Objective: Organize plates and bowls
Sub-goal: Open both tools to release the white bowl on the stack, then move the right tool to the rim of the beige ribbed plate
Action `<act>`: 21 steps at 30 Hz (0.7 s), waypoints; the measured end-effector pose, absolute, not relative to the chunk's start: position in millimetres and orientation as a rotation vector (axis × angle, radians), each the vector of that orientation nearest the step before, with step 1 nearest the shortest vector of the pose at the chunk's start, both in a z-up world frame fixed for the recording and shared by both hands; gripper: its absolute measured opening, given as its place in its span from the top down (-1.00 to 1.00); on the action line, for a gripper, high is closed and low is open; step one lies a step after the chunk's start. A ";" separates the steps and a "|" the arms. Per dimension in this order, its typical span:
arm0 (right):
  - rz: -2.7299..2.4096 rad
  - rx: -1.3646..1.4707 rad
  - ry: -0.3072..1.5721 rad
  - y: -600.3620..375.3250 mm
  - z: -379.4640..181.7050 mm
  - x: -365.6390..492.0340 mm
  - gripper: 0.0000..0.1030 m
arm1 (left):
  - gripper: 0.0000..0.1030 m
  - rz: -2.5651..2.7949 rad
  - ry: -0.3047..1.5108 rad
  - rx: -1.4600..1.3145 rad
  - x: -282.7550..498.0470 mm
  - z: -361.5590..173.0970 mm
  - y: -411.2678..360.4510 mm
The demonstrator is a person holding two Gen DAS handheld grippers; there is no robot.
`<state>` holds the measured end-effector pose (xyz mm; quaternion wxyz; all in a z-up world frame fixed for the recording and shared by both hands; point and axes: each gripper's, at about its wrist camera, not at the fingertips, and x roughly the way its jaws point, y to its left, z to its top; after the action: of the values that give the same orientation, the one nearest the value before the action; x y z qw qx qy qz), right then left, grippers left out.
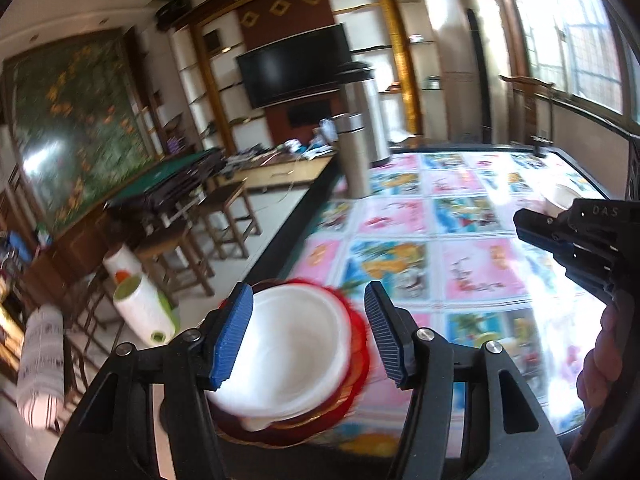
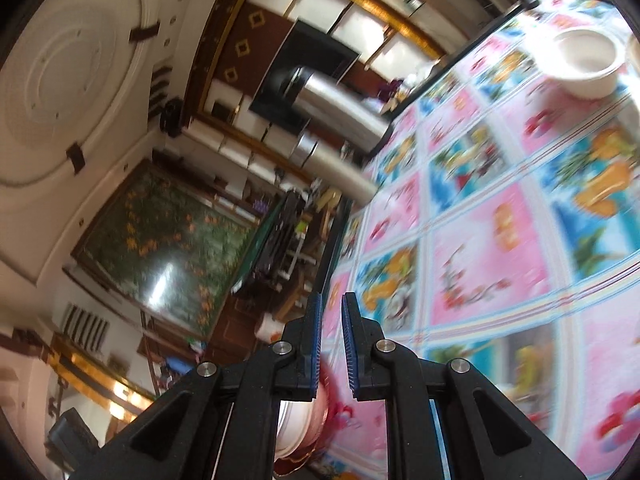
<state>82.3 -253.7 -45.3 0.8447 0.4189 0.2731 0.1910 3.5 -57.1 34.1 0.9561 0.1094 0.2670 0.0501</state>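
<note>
My left pad (image 1: 234, 336) hides the bowl (image 1: 296, 344) stack's left rim; count unreadable through blur. Red plate (image 1: 360, 344) mostly covered. Right view: stack (image 2: 298, 428) behind my fingers, cut by bottom edge. Far bowl (image 2: 586, 64) smeared; cloth (image 2: 480, 240) prints illegible.

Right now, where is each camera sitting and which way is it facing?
Left wrist: on the left tool, looking across the patterned tablecloth over stacked white bowls on red plates; the right tool and a hand show.
Right wrist: on the right tool, rolled sideways, facing that cloth and a white bowl.
Shared: cloth, stack, television.
</note>
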 end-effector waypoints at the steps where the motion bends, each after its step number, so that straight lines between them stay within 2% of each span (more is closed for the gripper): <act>1: 0.380 0.886 0.560 -267.0 -43.2 78.7 0.74 | -0.24 0.083 0.539 0.234 4.9 36.7 -66.7; 2: 0.354 0.883 0.540 -279.8 -40.5 74.9 0.74 | -0.29 0.061 0.537 0.245 6.2 38.4 -76.1; 4: 0.299 0.866 0.509 -302.8 -34.7 68.5 0.69 | -0.52 0.002 0.537 0.250 10.7 40.8 -97.0; 6: 0.234 0.838 0.481 -324.4 -28.9 61.8 0.59 | -0.59 -0.106 0.565 0.217 20.6 43.6 -117.9; 8: 0.137 0.785 0.449 -348.3 -22.3 54.2 0.48 | -0.59 -0.215 0.607 0.176 33.8 44.2 -138.0; 13: -0.123 0.659 0.413 -398.5 -5.6 42.0 0.40 | -0.59 -0.413 0.732 0.099 74.9 33.4 -190.2; 16: -0.305 0.590 0.423 -431.1 4.1 46.7 0.19 | -0.59 -0.428 0.758 0.097 96.8 25.6 -218.6; 21: -0.616 0.496 0.417 -476.6 11.7 63.3 0.18 | -0.59 -0.423 0.758 0.084 125.2 10.4 -252.4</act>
<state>63.3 -476.6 11.7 0.9017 0.2398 0.2017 -0.2978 125.2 -252.4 10.4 0.9065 0.0405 0.3670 -0.2047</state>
